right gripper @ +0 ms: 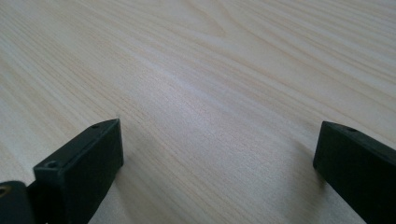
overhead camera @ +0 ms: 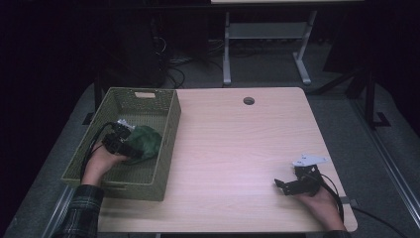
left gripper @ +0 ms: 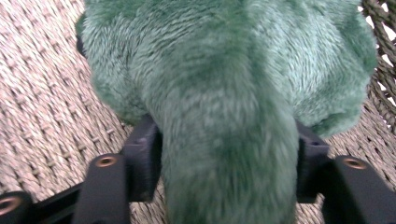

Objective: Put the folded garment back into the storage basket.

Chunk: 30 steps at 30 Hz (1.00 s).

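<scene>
- Left gripper (left gripper: 229,154): jaws flank the green plush toy (left gripper: 224,93); fur fills the gap, so pad pressure cannot be told.
- Toy lies inside the woven basket (overhead camera: 166,144) at the bench's (overhead camera: 237,148) left edge.
- Right gripper (right gripper: 219,154): jaws wide apart, nothing between, near the right front corner.
- Risk: fur snagging the left jaws could drag the toy out on withdrawal.
</scene>
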Tool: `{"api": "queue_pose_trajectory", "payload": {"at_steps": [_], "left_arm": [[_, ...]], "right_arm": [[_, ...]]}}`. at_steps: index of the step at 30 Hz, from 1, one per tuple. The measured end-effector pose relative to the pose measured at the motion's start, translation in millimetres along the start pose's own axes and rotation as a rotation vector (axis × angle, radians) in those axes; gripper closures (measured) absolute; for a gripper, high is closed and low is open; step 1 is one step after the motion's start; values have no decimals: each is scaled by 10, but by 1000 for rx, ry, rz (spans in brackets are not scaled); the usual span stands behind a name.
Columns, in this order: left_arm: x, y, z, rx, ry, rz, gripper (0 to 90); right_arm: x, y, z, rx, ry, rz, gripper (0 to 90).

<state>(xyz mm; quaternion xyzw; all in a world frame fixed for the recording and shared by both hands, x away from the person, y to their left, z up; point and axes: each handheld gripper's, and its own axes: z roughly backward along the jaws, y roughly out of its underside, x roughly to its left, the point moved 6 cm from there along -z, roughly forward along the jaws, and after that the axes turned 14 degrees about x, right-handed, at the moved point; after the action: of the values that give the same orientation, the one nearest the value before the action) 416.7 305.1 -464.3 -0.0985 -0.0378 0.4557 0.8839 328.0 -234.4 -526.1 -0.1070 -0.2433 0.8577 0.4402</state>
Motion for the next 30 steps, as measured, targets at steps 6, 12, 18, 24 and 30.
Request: {"api": "queue_pose_trajectory", "payload": {"at_steps": [6, 12, 18, 24, 30], "left_arm": [[21, 22, 34, -27, -20, 6, 203], [7, 17, 121, -57, -28, 2, 169], [-4, -8, 266, -113, -28, 12, 157], [-78, -68, 422, -173, -23, 15, 153], [-235, -166, 582, -240, -9, 2, 153]], "right_arm": [[1, 1, 0, 0, 0, 0, 12], [1, 1, 0, 0, 0, 0, 12], [3, 3, 2, 1, 0, -2, 12], [3, 6, 3, 1, 0, -3, 12], [4, 6, 4, 2, 0, -4, 12]]}}
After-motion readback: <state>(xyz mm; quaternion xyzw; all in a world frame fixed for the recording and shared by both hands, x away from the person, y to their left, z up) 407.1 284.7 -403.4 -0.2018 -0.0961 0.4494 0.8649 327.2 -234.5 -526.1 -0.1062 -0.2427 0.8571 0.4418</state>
